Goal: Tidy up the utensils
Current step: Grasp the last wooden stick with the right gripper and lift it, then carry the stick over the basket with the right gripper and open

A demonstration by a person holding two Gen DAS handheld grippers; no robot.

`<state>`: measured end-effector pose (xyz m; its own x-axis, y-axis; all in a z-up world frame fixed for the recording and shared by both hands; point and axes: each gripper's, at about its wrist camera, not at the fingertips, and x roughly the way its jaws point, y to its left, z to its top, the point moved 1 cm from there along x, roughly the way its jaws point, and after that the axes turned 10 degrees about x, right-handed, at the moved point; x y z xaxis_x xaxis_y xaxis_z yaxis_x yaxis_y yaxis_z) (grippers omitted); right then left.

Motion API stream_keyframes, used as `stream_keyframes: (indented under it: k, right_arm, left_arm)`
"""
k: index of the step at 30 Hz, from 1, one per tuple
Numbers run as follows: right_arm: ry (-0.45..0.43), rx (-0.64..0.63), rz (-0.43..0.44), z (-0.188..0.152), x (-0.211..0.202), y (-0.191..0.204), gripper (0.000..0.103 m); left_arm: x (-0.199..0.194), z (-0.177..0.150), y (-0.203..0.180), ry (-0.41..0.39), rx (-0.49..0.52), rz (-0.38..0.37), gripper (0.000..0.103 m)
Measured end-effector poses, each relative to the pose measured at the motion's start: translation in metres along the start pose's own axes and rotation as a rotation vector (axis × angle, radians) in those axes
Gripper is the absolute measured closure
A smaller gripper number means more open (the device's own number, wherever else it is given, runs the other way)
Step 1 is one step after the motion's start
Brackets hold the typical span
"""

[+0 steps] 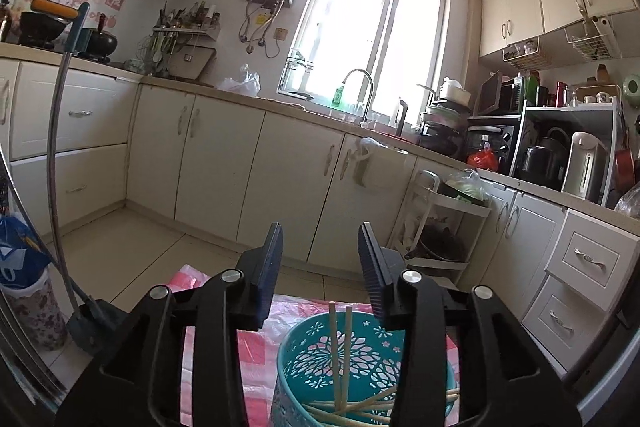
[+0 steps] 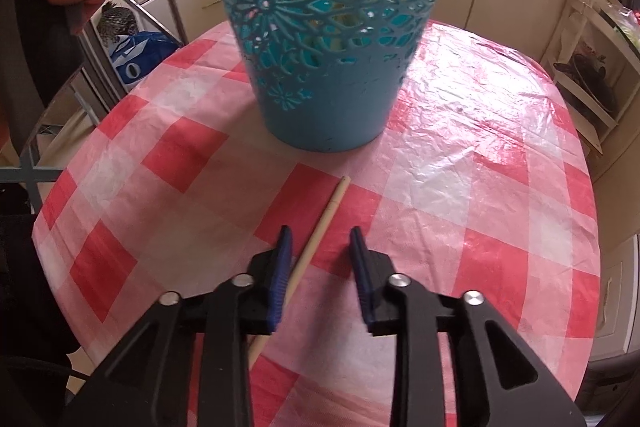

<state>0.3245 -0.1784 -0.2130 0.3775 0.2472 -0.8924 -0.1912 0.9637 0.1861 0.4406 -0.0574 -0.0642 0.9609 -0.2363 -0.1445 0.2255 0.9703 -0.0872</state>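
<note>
Left tool [image 1: 320, 259]: pointing nearly level over the teal holder [image 1: 356, 367], jaws spread and gripping nothing; chopsticks [image 1: 340, 355] sitting inside the holder.

Right tool [image 2: 320, 259]: angling steeply down at the checked worktop [image 2: 460, 167], jaws parted, straddling a single chopstick [image 2: 320, 231] lying flat before the holder, left pad just beside it.

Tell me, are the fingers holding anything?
No. The left gripper is open above the holder; the right gripper is open around a chopstick.
</note>
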Motion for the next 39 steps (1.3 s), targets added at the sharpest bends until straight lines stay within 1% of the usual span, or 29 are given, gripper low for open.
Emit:
stream_keyframes:
  k: [1,2,4,6,8,10,11,12,14,15,16,17,18,19,20,22,23,24,25,26,29,30,32,35,39]
  right_arm:
    - [0.002,-0.012,0.003,-0.001,-0.001,0.002,0.088]
    - [0.006,-0.023,0.011,-0.001,-0.001,0.005,0.092]
    - [0.015,-0.043,0.016,-0.003,-0.002,0.008,0.095]
    - [0.042,-0.048,0.062,-0.004,-0.003,0.007,0.097]
    - [0.068,-0.054,0.151,-0.006,-0.009,0.008,0.097]
    - [0.072,-0.073,0.279,-0.007,-0.024,0.01,0.097]
    - [0.048,-0.073,0.36,-0.006,-0.036,0.01,0.097]
    - [0.019,-0.068,0.419,-0.004,-0.046,0.009,0.097]
    - [-0.086,-0.051,0.557,0.002,-0.076,0.005,0.097]
    - [-0.173,-0.023,0.636,0.007,-0.096,0.0,0.097]
    - [-0.256,0.014,0.695,0.011,-0.113,-0.006,0.097]
    - [-0.321,0.045,0.731,0.015,-0.125,-0.011,0.097]
    - [-0.426,0.092,0.743,0.02,-0.141,-0.018,0.097]
    - [-0.525,0.146,0.725,0.023,-0.154,-0.025,0.097]
    - [-0.602,0.189,0.721,0.026,-0.165,-0.031,0.097]
    - [-0.8,0.294,0.653,0.03,-0.19,-0.041,0.097]
    - [-0.861,0.317,0.642,0.029,-0.197,-0.043,0.097]
    - [-0.939,0.341,0.602,0.03,-0.206,-0.043,0.097]
    - [-1.011,0.362,0.54,0.03,-0.214,-0.041,0.097]
    - [-1.057,0.362,0.523,0.03,-0.219,-0.039,0.097]
    - [-1.222,0.35,0.411,0.031,-0.23,-0.023,0.097]
    - [-1.262,0.342,0.377,0.032,-0.229,-0.018,0.097]
    - [-1.314,0.339,0.346,0.039,-0.223,-0.014,0.097]
    - [-1.317,0.381,0.343,0.051,-0.206,-0.017,0.097]
    - [-1.308,0.44,0.352,0.065,-0.187,-0.036,0.097]
  left_arm:
    - [-0.003,0.0,0.001,0.001,0.001,0.003,0.063]
    - [-0.005,0.0,0.002,0.003,0.002,0.005,0.061]
    - [-0.01,0.0,0.004,0.009,0.002,0.006,0.058]
    - [-0.016,-0.002,0.006,0.015,0.0,0.011,0.056]
    - [-0.023,-0.002,0.01,0.015,-0.008,0.024,0.055]
    - [-0.03,-0.002,0.016,0.011,-0.026,0.05,0.054]
    - [-0.034,-0.002,0.02,0.01,-0.038,0.066,0.053]
    - [-0.039,-0.003,0.025,0.008,-0.052,0.089,0.053]
    - [-0.049,-0.004,0.035,-0.002,-0.082,0.136,0.051]
    - [-0.054,-0.006,0.04,-0.006,-0.102,0.161,0.049]
    - [-0.06,-0.007,0.046,-0.01,-0.12,0.186,0.049]
    - [-0.064,-0.008,0.05,-0.013,-0.132,0.206,0.048]
    - [-0.068,-0.008,0.053,-0.017,-0.141,0.224,0.047]
    - [-0.071,-0.009,0.055,-0.025,-0.148,0.243,0.046]
    - [-0.074,-0.008,0.056,-0.033,-0.148,0.254,0.046]
    - [-0.078,-0.005,0.052,-0.058,-0.121,0.273,0.045]
    - [-0.081,-0.003,0.048,-0.071,-0.104,0.281,0.043]
    - [-0.083,-0.001,0.045,-0.085,-0.089,0.287,0.041]
    - [-0.086,0.001,0.041,-0.105,-0.071,0.296,0.04]
    - [-0.088,0.003,0.038,-0.119,-0.058,0.303,0.039]
    - [-0.097,0.009,0.027,-0.173,-0.009,0.315,0.036]
    - [-0.1,0.012,0.024,-0.192,0.006,0.316,0.035]
    - [-0.106,0.017,0.017,-0.232,0.029,0.316,0.035]
    - [-0.112,0.025,0.009,-0.288,0.061,0.32,0.033]
    - [-0.113,0.033,0.002,-0.335,0.093,0.323,0.031]
